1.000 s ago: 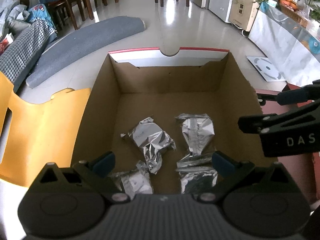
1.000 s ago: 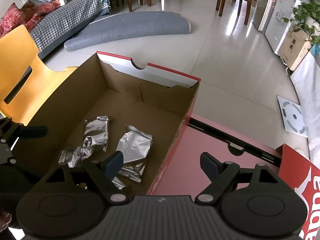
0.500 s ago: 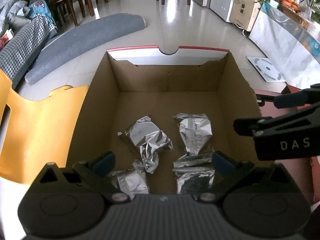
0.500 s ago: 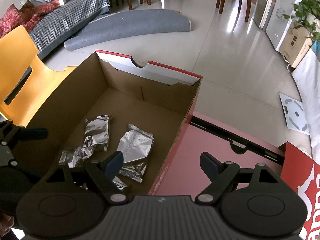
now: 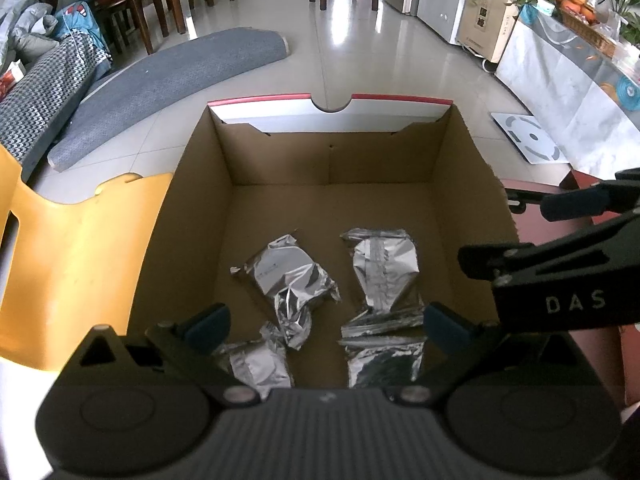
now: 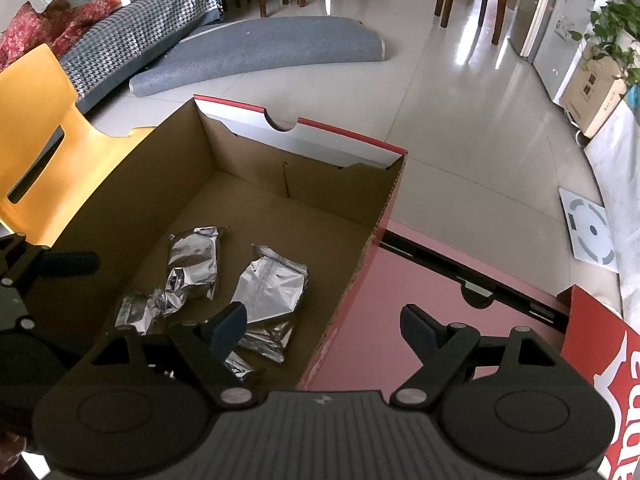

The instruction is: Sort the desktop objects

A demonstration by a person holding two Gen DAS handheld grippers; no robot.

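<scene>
An open cardboard box (image 5: pixel 332 168) holds several crumpled silver foil packets, among them one at the left (image 5: pixel 288 272) and one at the right (image 5: pixel 384 268). My left gripper (image 5: pixel 326 324) hovers open above the box's near end, with nothing between its pads. My right gripper (image 6: pixel 323 326) is also open and empty, its jaws straddling the box's right wall (image 6: pixel 360 272). The packets (image 6: pixel 272 288) lie below its left finger. Each gripper shows at the edge of the other's view: the right gripper (image 5: pixel 560 276) and the left gripper (image 6: pixel 40 268).
A flat pink-red lid (image 6: pixel 420 292) lies to the right of the box, with a red printed flap (image 6: pixel 600 344) beyond it. An orange chair (image 5: pixel 80 248) stands at the left. A grey mat (image 5: pixel 168 84), a sofa and wooden chairs are on the tiled floor behind.
</scene>
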